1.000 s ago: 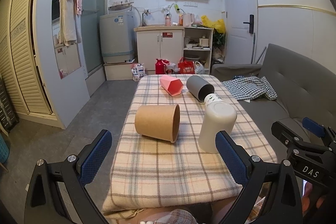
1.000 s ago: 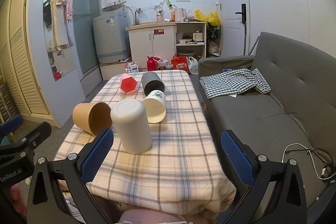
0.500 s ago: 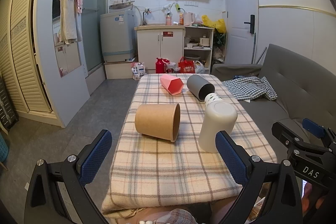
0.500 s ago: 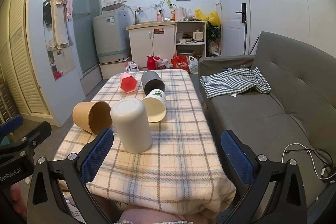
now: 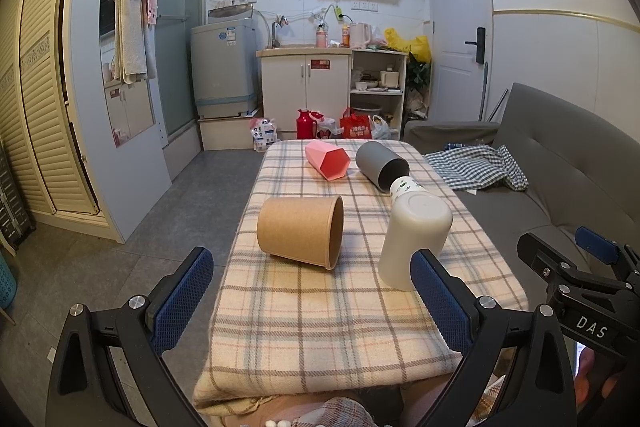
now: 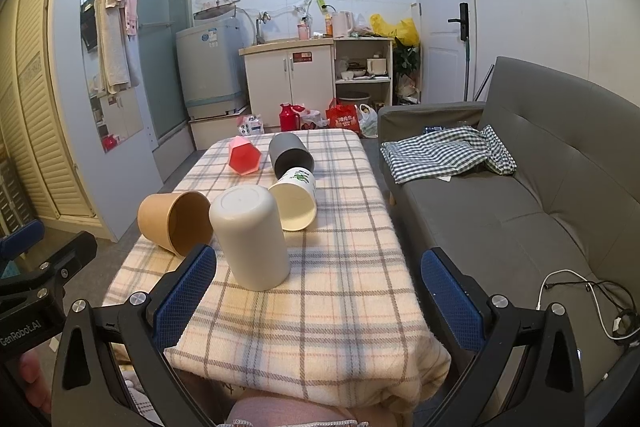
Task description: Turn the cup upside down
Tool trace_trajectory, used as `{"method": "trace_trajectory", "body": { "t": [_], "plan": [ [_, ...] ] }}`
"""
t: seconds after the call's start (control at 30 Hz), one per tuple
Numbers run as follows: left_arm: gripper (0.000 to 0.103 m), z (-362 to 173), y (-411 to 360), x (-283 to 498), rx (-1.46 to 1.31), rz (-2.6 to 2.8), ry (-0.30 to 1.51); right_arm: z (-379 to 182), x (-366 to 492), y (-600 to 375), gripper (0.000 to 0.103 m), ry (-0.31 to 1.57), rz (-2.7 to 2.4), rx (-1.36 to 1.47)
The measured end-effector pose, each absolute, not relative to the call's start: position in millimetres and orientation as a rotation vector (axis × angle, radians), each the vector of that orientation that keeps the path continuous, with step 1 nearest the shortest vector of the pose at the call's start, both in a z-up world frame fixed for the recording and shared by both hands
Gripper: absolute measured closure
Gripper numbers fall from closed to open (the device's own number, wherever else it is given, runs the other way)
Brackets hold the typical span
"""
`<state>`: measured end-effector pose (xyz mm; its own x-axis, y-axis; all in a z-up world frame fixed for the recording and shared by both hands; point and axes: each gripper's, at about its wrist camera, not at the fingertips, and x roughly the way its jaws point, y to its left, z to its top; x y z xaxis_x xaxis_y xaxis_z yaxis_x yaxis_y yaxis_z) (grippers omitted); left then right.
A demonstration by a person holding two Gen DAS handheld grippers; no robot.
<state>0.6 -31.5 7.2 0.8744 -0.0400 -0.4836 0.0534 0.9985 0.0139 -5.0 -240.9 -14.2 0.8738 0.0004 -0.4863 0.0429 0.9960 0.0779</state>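
Observation:
Several cups are on the plaid-covered table [image 5: 320, 327]. A brown paper cup [image 5: 300, 230] [image 6: 174, 222] lies on its side. A white cup [image 5: 414, 237] [image 6: 250, 235] stands upside down. A printed paper cup [image 6: 295, 198] [image 5: 404, 185], a grey cup [image 5: 380, 167] [image 6: 290, 155] and a pink hexagonal cup [image 5: 328, 159] [image 6: 244, 159] lie on their sides farther back. My left gripper [image 5: 312, 301] is open and empty, short of the brown cup. My right gripper [image 6: 318, 301] is open and empty, just short of the white cup.
A grey sofa [image 6: 520, 219] with a checked cloth [image 6: 444, 151] runs along the table's right side. A white cable [image 6: 580, 295] lies on the sofa seat. Cabinets, a washing machine [image 5: 224, 67] and bags stand at the far wall. Floor lies left of the table.

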Motion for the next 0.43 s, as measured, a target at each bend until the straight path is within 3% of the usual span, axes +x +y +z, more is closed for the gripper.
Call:
{"method": "trace_trajectory", "body": {
  "t": [0.43],
  "plan": [
    [0.001, 4.4, -34.7, -2.0, 0.041, -0.048, 0.512, -15.9, -3.0, -239.1, 0.000, 0.516, -0.030, 0.088]
  ]
}}
